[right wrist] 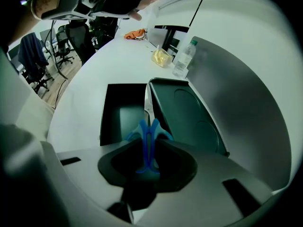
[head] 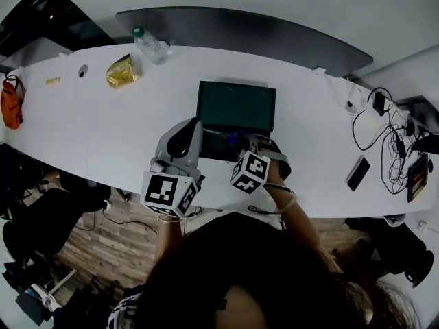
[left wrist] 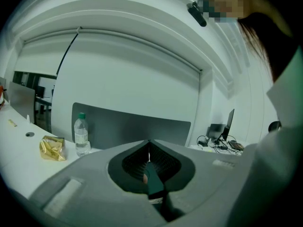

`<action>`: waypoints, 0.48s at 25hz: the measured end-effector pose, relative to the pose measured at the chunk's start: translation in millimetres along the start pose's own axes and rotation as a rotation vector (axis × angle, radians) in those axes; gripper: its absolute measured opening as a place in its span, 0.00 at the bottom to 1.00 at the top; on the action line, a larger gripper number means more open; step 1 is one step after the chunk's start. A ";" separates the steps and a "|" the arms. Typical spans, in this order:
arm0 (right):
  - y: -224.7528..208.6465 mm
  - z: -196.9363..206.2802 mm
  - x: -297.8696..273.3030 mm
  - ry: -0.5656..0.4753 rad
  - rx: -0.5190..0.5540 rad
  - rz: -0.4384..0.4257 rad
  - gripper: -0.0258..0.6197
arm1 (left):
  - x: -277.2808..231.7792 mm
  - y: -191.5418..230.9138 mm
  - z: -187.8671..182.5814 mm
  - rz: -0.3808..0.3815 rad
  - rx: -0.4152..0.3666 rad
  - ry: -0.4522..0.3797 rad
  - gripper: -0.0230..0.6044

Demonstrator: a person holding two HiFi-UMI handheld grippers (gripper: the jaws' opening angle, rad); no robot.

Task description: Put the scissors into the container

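The dark container [head: 218, 147] stands open on the white table [head: 103, 129], its lid [head: 236, 106] raised behind it. My right gripper [head: 250, 142] hangs just over its near right side, shut on the blue-handled scissors [right wrist: 147, 143]. In the right gripper view the blades [right wrist: 147, 107] point down at the container [right wrist: 106, 112] beside the lid [right wrist: 182, 112]. My left gripper [head: 188, 130] is at the container's left side. Seen in the left gripper view, the left gripper [left wrist: 149, 157] is shut on a small dark green piece [left wrist: 154, 186]; I cannot tell what it is.
A water bottle [head: 147, 44] and a yellow snack bag [head: 121, 70] lie at the table's far left, an orange bag [head: 10, 105] at its left end. A phone [head: 357, 173] and tangled cables [head: 387, 139] sit at the right. A grey partition [head: 240, 26] borders the far edge.
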State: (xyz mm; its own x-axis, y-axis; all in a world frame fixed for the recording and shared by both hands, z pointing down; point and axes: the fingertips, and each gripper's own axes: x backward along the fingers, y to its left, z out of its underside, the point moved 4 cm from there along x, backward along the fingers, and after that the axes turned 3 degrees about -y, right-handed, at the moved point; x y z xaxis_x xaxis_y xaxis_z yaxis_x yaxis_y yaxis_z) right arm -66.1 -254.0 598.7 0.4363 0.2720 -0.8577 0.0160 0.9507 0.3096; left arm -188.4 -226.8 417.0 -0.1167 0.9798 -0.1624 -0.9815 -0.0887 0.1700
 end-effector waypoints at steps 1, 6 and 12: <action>-0.3 1.0 -3.5 0.012 0.004 -0.004 0.18 | -1.3 0.5 1.0 0.000 0.000 0.003 0.06; 0.2 3.3 -16.7 0.055 0.016 -0.039 0.18 | -5.5 4.5 4.7 -0.005 0.007 0.015 0.06; 3.1 2.1 -28.1 0.086 0.029 -0.070 0.18 | -8.5 9.7 10.6 -0.012 0.010 0.037 0.06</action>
State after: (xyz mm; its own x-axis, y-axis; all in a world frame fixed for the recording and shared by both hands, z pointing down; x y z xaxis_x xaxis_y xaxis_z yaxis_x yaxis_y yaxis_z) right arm -76.4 -259.0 624.7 0.3540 0.2176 -0.9096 0.0704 0.9636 0.2580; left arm -195.3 -234.0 430.3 -0.1105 0.9735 -0.2002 -0.9813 -0.0749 0.1774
